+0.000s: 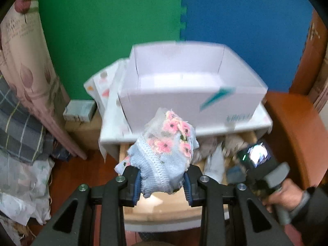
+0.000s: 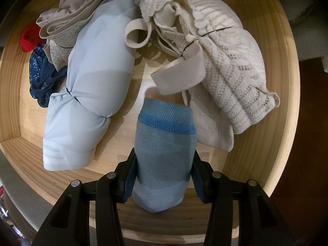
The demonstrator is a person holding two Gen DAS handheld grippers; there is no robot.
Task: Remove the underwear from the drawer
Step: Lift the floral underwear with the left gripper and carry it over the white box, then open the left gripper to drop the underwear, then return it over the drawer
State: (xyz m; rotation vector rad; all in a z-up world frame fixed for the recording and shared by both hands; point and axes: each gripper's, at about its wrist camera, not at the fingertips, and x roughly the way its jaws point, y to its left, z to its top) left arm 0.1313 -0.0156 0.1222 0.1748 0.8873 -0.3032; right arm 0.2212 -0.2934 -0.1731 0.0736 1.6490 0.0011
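In the left wrist view, the left gripper (image 1: 163,181) pinches a pale blue floral underwear bundle (image 1: 166,149), held above the open wooden drawer (image 1: 162,207) and just in front of a white box (image 1: 190,86); a hand (image 1: 285,194) is right of the drawer. In the right wrist view, the right gripper (image 2: 164,176) clamps a blue rolled underwear (image 2: 164,153) over the drawer floor (image 2: 143,75), between a light blue garment (image 2: 90,94) and cream lace underwear (image 2: 221,65).
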